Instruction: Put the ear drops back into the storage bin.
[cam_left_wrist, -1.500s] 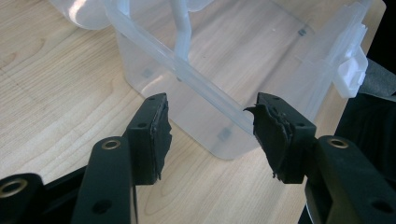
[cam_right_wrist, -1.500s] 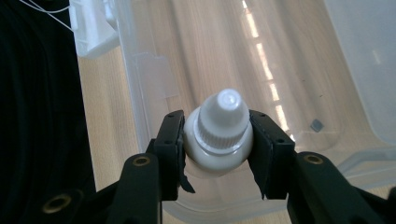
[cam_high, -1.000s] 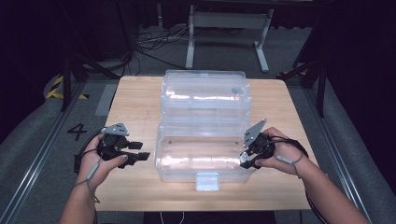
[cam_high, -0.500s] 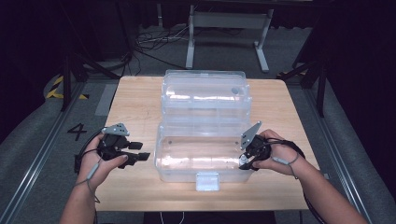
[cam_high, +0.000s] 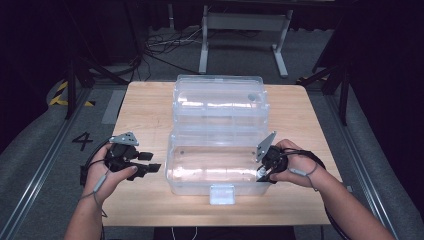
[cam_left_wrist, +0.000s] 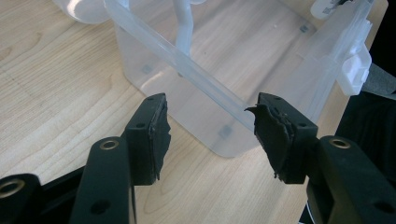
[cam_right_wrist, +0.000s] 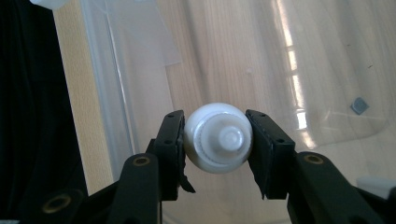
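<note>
A light wooden table (cam_high: 150, 110) stands on grey floor (cam_high: 45, 145). Beyond the table, a white metal stand (cam_high: 242, 30) and loose cables (cam_high: 160, 42) sit in dark surroundings; left of it, a painted "4" (cam_high: 82, 141) and yellow-black tape (cam_high: 62, 92).

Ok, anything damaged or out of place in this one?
Yes: the left gripper has torn, ragged pads, one peeling at its edge. The open clear box sits square on the table; the right gripper holds a white bottle.

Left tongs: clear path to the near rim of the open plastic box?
Probably yes. The left tongs stand open and empty, pointed at the box's corner, with bare table between them. The right tongs hold a white bottle at the far side.
</note>
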